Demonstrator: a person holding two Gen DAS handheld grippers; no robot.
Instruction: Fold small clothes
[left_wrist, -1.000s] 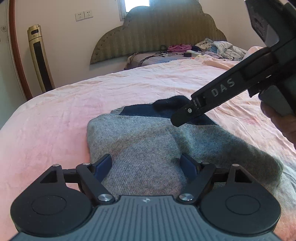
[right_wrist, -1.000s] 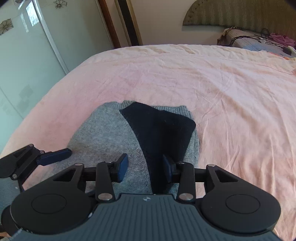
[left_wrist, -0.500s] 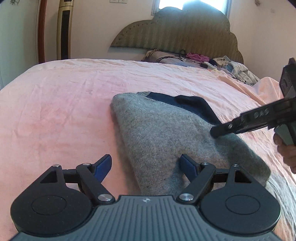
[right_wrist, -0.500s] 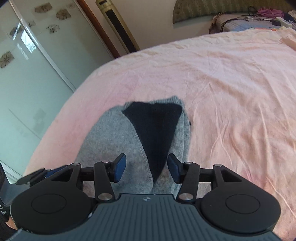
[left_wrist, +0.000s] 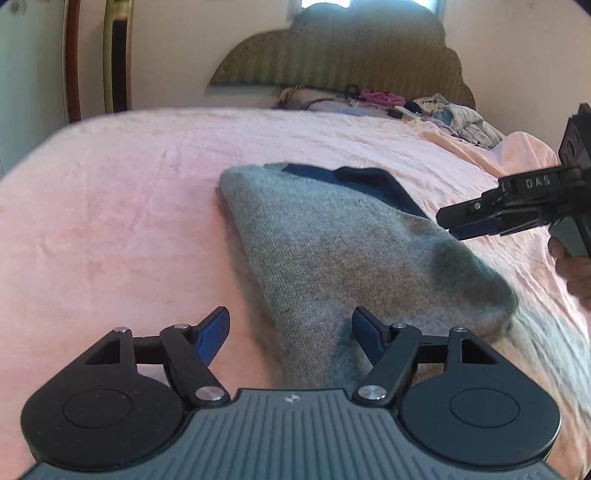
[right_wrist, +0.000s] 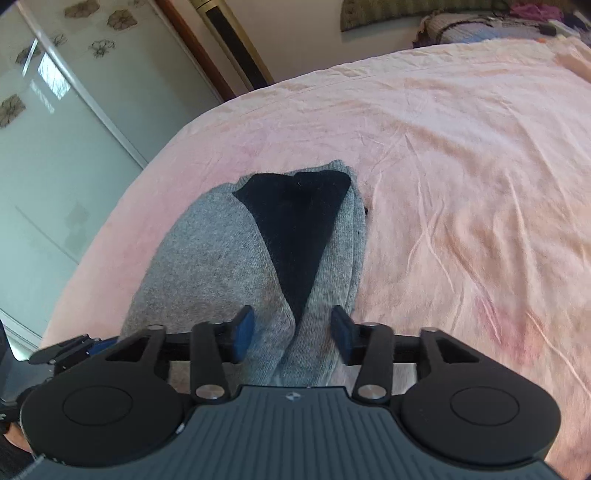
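The grey sweater (left_wrist: 332, 258) lies on the pink bed sheet (left_wrist: 110, 221), already folded into a narrow bundle, with its black part (right_wrist: 299, 229) showing at the far end, toward the headboard (left_wrist: 332, 48). I judge that the step in hand is the next fold, taking the near end and bringing it over to the far one. My left gripper (left_wrist: 290, 332) hangs low over the near left edge of the bundle; its jaws are apart and closing a little, with the cloth edge lying between them but not pressed. My right gripper (right_wrist: 291, 332) is over the near end where the two grey flaps meet; its jaws are apart and opening, and the knit is below them, not pinched. To do this well, I think both grippers should go down to the sheet and take all the layers at the two near corners, not only the top one, because the knit is thick and soft and can slip apart. Then both should lift together and travel at the same height, so the fold stays straight and the black part is covered evenly. The only writing I can read is "DAS" on the finger of the right gripper, seen from the left camera (left_wrist: 537, 182); on the sweater I see no label.
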